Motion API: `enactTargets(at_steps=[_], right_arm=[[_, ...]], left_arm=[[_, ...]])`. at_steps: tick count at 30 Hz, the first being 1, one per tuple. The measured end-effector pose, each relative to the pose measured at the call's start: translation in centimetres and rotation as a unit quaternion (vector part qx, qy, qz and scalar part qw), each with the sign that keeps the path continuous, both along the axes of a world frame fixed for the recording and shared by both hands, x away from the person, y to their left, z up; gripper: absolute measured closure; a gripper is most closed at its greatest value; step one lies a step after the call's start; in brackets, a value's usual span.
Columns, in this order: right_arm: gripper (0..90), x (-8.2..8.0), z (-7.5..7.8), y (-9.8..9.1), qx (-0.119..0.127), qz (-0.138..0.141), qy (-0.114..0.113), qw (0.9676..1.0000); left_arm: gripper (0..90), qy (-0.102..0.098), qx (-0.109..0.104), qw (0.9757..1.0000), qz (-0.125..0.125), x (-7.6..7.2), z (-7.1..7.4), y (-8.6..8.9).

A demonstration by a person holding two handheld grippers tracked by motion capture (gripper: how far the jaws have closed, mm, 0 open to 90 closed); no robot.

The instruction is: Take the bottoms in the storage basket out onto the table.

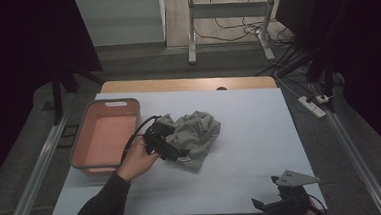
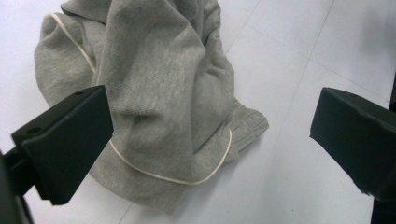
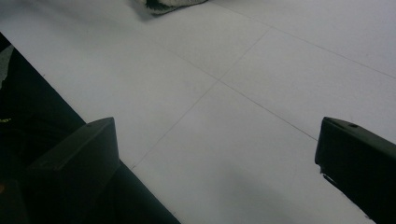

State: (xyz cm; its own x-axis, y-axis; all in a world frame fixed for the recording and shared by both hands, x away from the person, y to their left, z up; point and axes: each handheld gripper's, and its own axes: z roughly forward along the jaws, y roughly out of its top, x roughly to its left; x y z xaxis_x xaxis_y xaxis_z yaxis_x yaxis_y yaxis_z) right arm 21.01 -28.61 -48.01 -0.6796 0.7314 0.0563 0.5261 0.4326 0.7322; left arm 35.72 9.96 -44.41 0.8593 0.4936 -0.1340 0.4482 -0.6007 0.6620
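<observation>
Left gripper (image 1: 173, 147) – jaws wide, holding nothing – hovers at the grey garment (image 1: 197, 133); pink bin (image 1: 105, 137) at 9 o'clock, apparently empty. Right gripper (image 1: 277, 202) idle, jaws apart. Grasp pending.

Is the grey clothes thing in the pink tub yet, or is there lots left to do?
Not yet. The grey garment lies crumpled on the white table, beside the pink tub, which looks empty. The left gripper hangs open right over the cloth, not gripping. The right gripper waits open at the near edge. Grabbing and moving remain.
</observation>
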Motion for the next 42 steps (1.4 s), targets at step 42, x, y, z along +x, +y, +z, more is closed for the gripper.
enactTargets(at_steps=[42], right_arm=[[0.0,0.0,0.0,0.1,-0.002,0.000,0.002,1.0000]], left_arm=[[0.0,0.001,-0.029,0.9995,-0.008,-2.5,0.9,2.1]])
